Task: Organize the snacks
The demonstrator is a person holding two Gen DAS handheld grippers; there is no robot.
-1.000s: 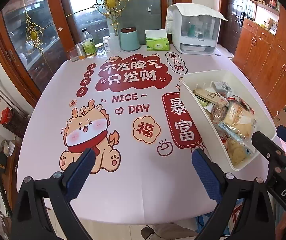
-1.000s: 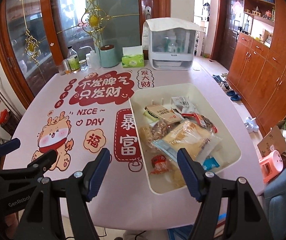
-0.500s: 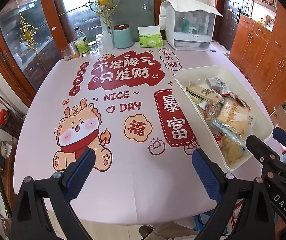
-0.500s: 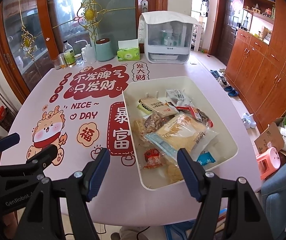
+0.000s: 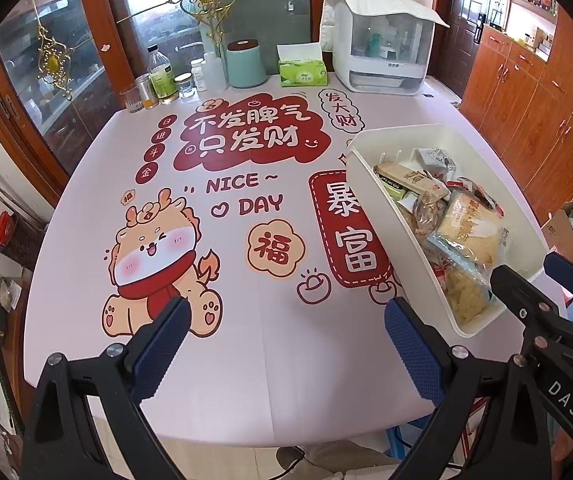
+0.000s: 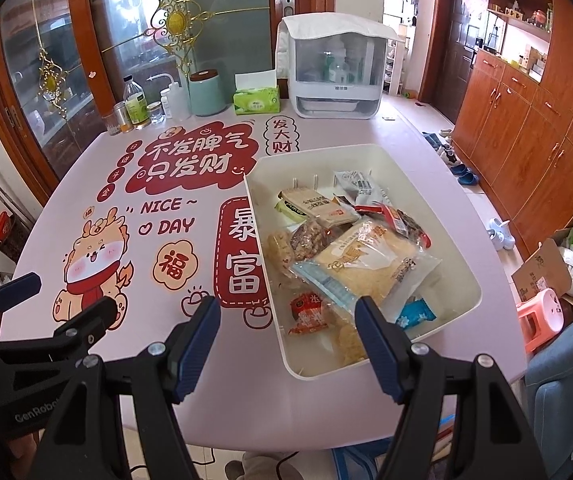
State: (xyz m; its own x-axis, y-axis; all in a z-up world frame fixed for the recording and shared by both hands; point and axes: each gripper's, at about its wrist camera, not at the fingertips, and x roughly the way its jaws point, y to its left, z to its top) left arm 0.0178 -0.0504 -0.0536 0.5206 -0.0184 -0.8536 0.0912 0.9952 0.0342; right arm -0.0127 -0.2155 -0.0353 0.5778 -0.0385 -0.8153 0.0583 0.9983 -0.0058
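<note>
1. The left tongs (image 5: 284,338) are released, their blue-padded jaws spread wide with nothing between them, hanging over the near part of the desk (image 5: 246,380) by the cartoon dragon print (image 5: 158,256).
2. The right tongs (image 6: 288,338) are likewise released and empty, jaws wide, poised above the near end of the white bin (image 6: 462,280).
3. Each pair of tongs shows in the other's view: the right at the lower right edge of the left wrist view, the left at the lower left edge of the right wrist view.
4. The white bin sits on the right half of the desk, partly covering the red printed panel (image 6: 238,252).
5. Inside the bin the snacks lie heaped: a large clear bag of pale crisps (image 6: 370,268) on top in the middle, a tan packet (image 6: 314,206) toward the far end, a small red packet (image 6: 306,312) and a small blue packet (image 6: 414,314) near the front.
6. Along the far edge of the desk stand a white lidded cabinet (image 6: 334,68), a green tissue box (image 6: 256,98), a teal canister (image 6: 206,92) and a cluster of bottles and jars (image 6: 138,108).
7. Wooden cupboards (image 6: 526,140) line the right wall.
</note>
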